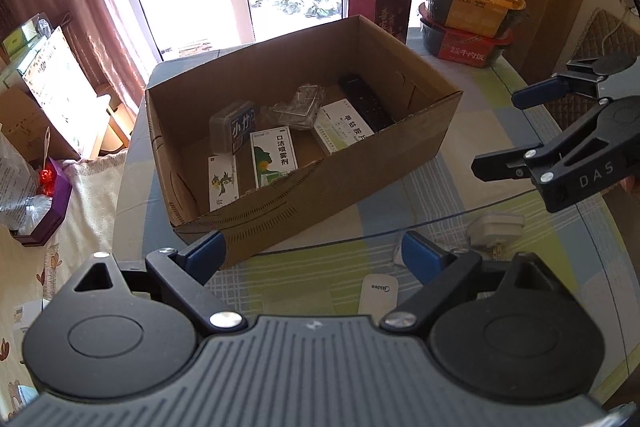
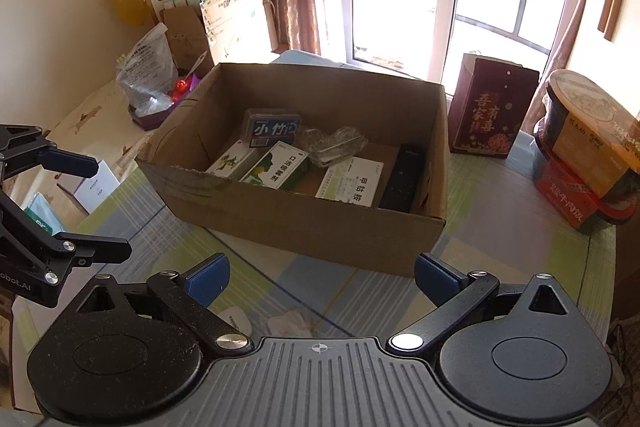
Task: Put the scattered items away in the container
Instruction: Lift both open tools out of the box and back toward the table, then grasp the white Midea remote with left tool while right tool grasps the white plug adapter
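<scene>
Well, the white remote [image 1: 378,294] lies apparently below the open left tool [image 1: 316,254].

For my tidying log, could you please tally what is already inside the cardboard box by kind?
Inside the cardboard box:
Printed cartons: 3
Clear plastic case with blue label: 1
Crumpled clear plastic packaging: 1
Black remote control: 1
Total: 6

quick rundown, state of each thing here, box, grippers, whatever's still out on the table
cardboard box: open-topped, holding several items
black remote: lying flat inside the box
left gripper: open, empty
right gripper: open, empty
white remote: on the table, outside the box
white plug: on the table, outside the box
</scene>
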`<state>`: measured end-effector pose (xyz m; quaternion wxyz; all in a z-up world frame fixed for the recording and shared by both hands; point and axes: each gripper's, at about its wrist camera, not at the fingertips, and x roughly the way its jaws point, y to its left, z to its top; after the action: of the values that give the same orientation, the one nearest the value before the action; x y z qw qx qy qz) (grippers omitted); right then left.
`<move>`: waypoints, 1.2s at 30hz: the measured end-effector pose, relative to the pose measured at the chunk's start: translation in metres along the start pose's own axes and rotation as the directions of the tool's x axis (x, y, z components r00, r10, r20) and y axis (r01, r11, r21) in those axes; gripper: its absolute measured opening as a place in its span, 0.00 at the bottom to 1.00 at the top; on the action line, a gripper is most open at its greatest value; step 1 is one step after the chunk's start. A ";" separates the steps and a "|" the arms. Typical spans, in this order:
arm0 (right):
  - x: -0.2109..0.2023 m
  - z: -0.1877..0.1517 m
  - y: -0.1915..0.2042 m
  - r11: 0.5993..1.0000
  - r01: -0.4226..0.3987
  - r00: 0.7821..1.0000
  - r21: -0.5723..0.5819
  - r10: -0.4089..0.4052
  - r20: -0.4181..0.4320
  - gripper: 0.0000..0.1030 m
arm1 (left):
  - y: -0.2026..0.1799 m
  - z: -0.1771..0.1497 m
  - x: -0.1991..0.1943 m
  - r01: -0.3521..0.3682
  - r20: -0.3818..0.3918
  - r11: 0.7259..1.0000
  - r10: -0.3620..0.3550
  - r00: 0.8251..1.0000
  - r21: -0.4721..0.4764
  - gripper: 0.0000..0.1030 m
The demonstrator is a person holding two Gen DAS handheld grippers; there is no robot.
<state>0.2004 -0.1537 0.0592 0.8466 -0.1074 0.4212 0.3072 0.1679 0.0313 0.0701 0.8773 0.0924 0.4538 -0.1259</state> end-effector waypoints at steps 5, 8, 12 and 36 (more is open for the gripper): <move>-0.001 -0.012 -0.003 0.999 -0.005 1.000 0.034 0.005 0.000 1.00 | -0.005 -0.008 0.003 0.010 -0.004 1.000 -0.010 1.000 0.002 0.90; 0.000 -0.020 -0.005 0.999 0.002 1.000 0.051 -0.002 -0.006 1.00 | -0.008 -0.012 0.006 0.014 -0.011 1.000 -0.014 1.000 0.000 0.90; -0.001 -0.032 -0.007 0.997 0.017 1.000 0.074 -0.016 -0.007 1.00 | -0.012 -0.020 0.009 0.012 -0.017 1.000 -0.012 1.000 0.003 0.90; 0.004 -0.125 -0.021 0.963 0.072 0.996 0.260 -0.057 -0.065 1.00 | -0.034 -0.095 0.053 0.050 -0.101 0.997 -0.045 0.994 0.050 0.90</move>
<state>0.1340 -0.2232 -0.0231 0.8504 -0.0170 0.4785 0.2179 0.1142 0.0181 -0.0294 0.8477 0.1108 0.4955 -0.1537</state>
